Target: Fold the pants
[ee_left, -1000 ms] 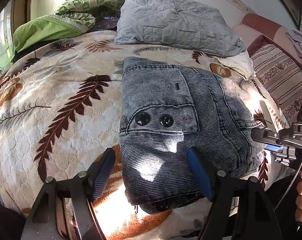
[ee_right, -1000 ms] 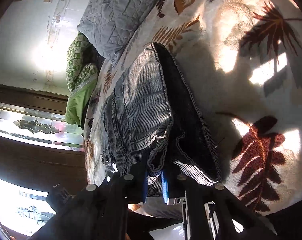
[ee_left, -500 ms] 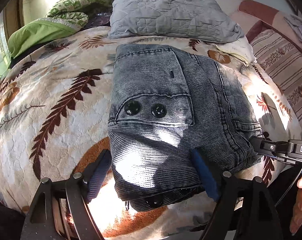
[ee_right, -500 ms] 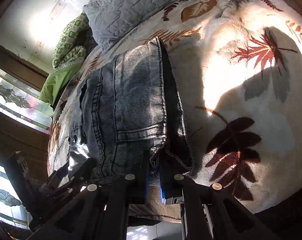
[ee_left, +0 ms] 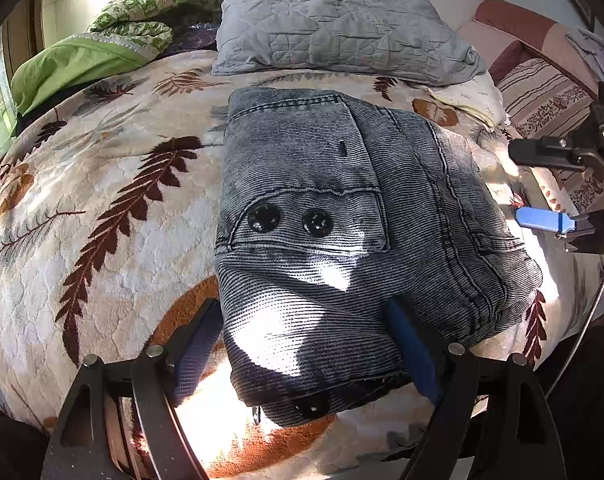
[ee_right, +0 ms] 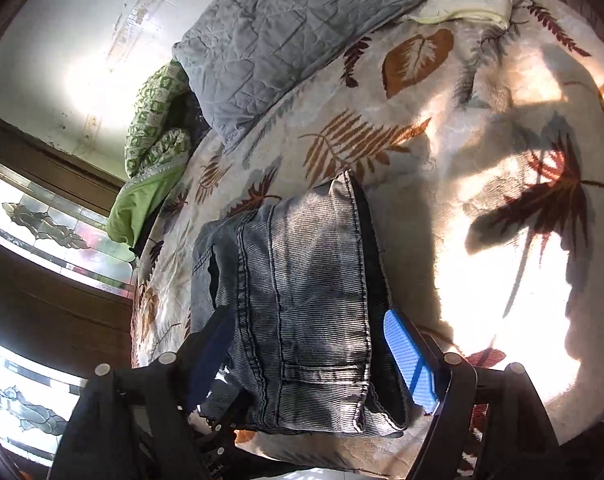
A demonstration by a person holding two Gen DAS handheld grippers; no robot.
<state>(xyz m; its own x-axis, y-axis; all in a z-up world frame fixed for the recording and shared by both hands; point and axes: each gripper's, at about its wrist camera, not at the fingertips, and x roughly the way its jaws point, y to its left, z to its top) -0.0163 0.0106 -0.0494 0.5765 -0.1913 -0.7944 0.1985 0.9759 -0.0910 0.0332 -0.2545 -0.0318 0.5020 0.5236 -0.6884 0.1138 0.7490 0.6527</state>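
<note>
Right wrist view: right tongs [ee_right: 314,360] had let go. Half a second earlier their blue pads were pinched on the hem edge of the grey-blue ribbed denim pants [ee_right: 302,304]; now the pads stood wide apart, one either side of the folded bundle, nothing clamped. Left wrist view agreed: the right tongs [ee_left: 542,184] sat off the right edge of the pants [ee_left: 342,216], clear of the cloth, with a gap between black finger and blue pad.

Left tongs [ee_left: 302,356] were wide too, as in the earlier frames, straddling the near edge of the bundle without gripping it. One pad [ee_left: 412,356] lay on or just over the cloth; contact was hard to judge.

Pants lay as a compact rectangle in the middle of the cream leaf-print bed blanket [ee_left: 102,220], pocket flap with two black snaps [ee_left: 290,220] facing up, layers stacked roughly flush. Grey quilted pillow [ee_left: 334,24] sat just beyond the far edge, green bedding [ee_left: 102,48] to the far left.

Read: release after the last fold. Bundle held its shape with no grip, so the task looked essentially done. Remaining risk was minor: the near-right corner looked slightly bulged and could spring open; a press or tuck there might be wanted.
</note>
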